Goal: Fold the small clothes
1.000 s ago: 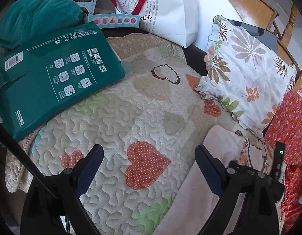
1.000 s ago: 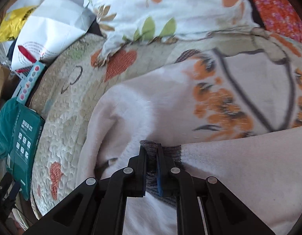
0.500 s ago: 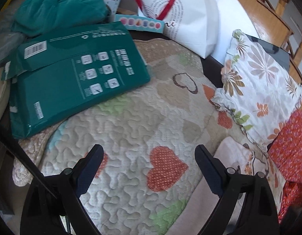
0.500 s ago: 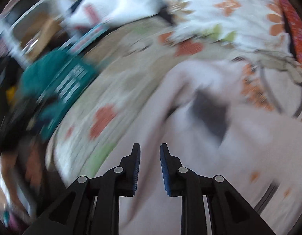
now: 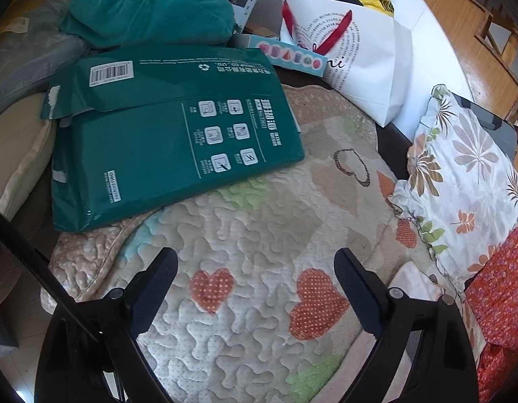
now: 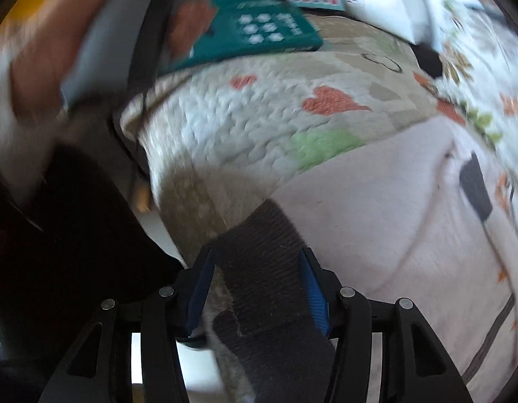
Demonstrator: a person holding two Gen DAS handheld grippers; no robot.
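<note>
A flat green plastic-wrapped package (image 5: 171,134) is being borne on the far left part of the heart-patterned quilted pad (image 5: 252,235), with a bundled teal fleece cloth (image 5: 148,6) lying behind it. A white paper gift bag with red ribbon handles (image 5: 359,60) is being kept beyond the pad's far edge, and a leaf-print pillow (image 5: 460,171) is lying at its right. A pale pink garment with a ribbed dark grey cuff (image 6: 376,218) is being spread over the pad's near right part.
</note>
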